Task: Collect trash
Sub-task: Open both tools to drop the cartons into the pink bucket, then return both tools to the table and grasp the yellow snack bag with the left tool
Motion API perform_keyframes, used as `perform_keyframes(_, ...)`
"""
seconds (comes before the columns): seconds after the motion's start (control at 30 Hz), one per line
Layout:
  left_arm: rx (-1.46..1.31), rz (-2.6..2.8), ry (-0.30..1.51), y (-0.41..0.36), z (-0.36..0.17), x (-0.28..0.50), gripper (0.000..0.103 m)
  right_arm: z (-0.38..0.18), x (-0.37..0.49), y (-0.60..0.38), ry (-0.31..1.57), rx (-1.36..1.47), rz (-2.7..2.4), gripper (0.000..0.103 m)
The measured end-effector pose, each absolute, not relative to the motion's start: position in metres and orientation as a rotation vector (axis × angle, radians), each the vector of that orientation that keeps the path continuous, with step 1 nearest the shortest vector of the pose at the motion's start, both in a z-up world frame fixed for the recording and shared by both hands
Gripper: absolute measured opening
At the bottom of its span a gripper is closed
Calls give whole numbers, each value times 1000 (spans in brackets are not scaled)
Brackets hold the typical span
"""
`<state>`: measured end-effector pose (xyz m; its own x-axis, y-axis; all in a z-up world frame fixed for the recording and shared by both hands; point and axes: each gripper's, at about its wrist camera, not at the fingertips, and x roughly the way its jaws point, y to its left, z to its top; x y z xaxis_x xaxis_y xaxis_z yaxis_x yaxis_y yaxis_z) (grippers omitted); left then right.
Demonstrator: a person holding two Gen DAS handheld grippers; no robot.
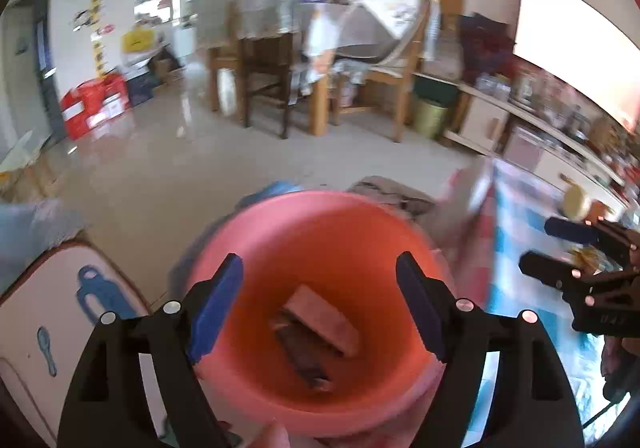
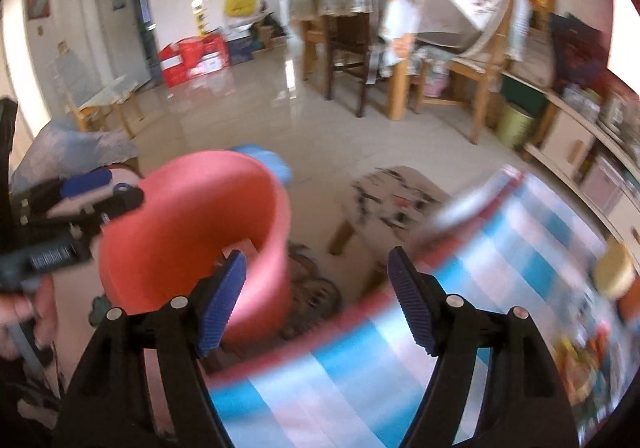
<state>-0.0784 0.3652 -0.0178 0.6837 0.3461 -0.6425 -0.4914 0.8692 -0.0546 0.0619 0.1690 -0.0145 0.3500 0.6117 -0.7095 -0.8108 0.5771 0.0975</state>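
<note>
A pink plastic bucket (image 1: 320, 232) sits beside the table; it also shows in the right wrist view (image 2: 192, 216). Inside it lie a pale block (image 1: 326, 318) and a dark wrapper (image 1: 306, 358). My left gripper (image 1: 320, 306) is open and empty, right above the bucket's mouth. My right gripper (image 2: 316, 300) is open and empty, over the edge of the blue and pink striped tablecloth (image 2: 340, 380), right of the bucket. A round yellowish item (image 2: 614, 272) and colourful wrappers (image 2: 584, 360) lie blurred on the table at the right.
A small patterned stool (image 2: 392, 200) stands on the floor beyond the table edge. A dining table and wooden chairs (image 2: 452, 64) are farther back. A cabinet (image 2: 568, 144) runs along the right wall. A pink cushioned seat (image 1: 52, 312) is left of the bucket.
</note>
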Motion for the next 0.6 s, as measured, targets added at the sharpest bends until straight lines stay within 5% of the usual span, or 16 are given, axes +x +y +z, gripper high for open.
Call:
perform_keyframes(0.17,-183,312,707,288,-13,-41,89,-25,72,47,785,-268,754,76)
perform_keyframes(0.6,-33,15,794,101,-36,86,89,-46,88,-180,789,-172,437,77)
